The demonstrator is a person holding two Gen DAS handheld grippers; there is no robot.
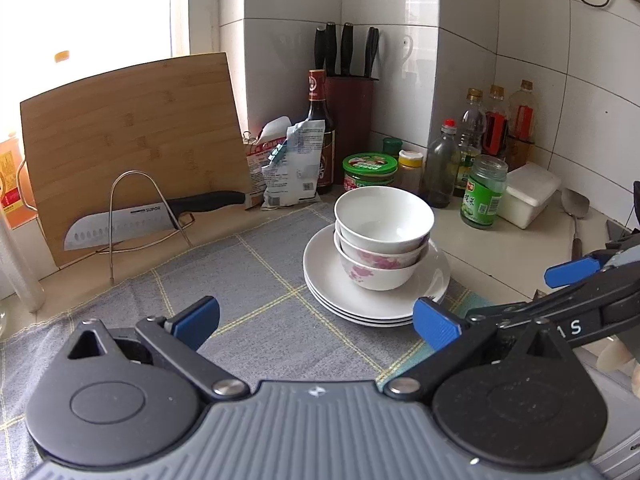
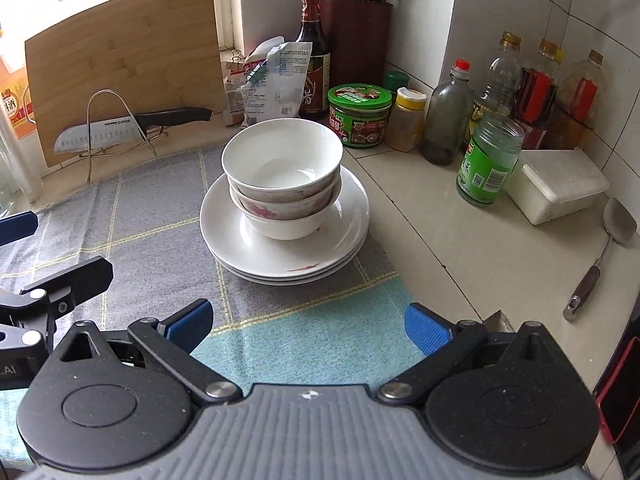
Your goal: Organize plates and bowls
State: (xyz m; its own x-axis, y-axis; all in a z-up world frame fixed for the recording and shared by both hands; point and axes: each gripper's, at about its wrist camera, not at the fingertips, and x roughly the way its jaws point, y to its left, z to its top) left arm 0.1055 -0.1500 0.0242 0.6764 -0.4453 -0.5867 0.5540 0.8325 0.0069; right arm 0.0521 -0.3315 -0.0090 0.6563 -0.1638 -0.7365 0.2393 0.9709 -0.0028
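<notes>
Three white bowls (image 1: pixel 382 236) (image 2: pixel 282 176) sit nested one inside another, the lower ones with pink flowers. They rest on a stack of white plates (image 1: pixel 432 284) (image 2: pixel 348 220) on a grey checked cloth (image 1: pixel 248 280) (image 2: pixel 152 224). My left gripper (image 1: pixel 316 322) is open, nothing between its blue pads, a short way in front of the stack. My right gripper (image 2: pixel 306 326) is open too, empty, facing the plates from nearby. In the left wrist view the right gripper (image 1: pixel 568 276) shows at the right edge; the right wrist view shows part of the left gripper (image 2: pixel 52 280) at the left.
A bamboo cutting board (image 1: pixel 132 140) (image 2: pixel 120 56) and a knife (image 1: pixel 152 216) (image 2: pixel 132 124) on a wire rack stand at the back left. Sauce bottles, jars (image 2: pixel 488 160), a knife block (image 1: pixel 350 120), a white box (image 2: pixel 560 184) and a spatula (image 2: pixel 600 248) crowd the back and right of the counter.
</notes>
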